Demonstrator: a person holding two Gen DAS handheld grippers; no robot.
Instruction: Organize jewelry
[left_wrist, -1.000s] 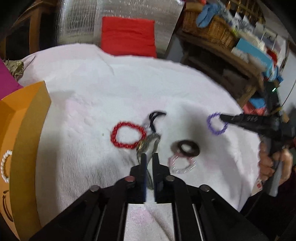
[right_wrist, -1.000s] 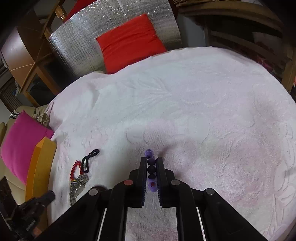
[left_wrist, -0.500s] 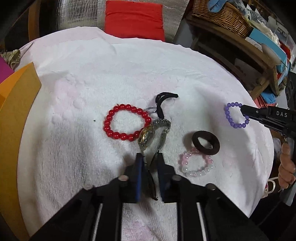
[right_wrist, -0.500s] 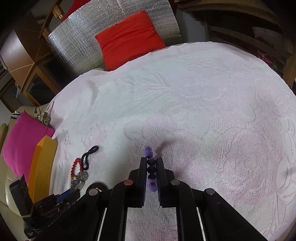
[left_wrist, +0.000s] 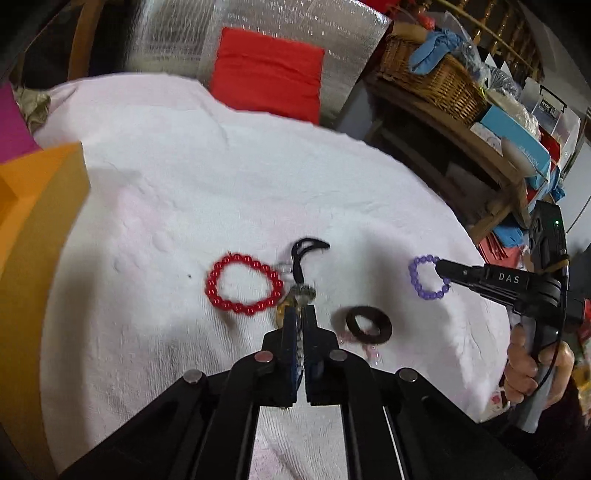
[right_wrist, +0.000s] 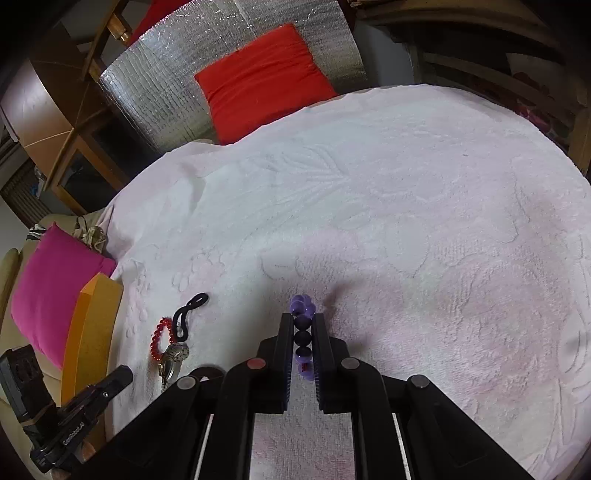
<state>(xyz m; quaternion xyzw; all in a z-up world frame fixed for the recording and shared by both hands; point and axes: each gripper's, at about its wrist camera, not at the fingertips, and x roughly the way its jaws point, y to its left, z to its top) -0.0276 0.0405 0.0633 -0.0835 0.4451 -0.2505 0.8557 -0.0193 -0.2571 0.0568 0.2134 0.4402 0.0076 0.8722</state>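
On the white towelling cloth (left_wrist: 221, 184), with the orange box (left_wrist: 33, 206) at far left, the left gripper (left_wrist: 300, 314) pinches the metal wristwatch (left_wrist: 301, 293); lift it straight, clear of the red bead bracelet (left_wrist: 242, 288). The right gripper (right_wrist: 303, 328) clamps the purple bead bracelet (right_wrist: 302, 308).

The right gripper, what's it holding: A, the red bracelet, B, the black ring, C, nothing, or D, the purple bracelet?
D: the right gripper is shut on the purple bracelet, whose beads sit between its fingers; the left view shows the same.
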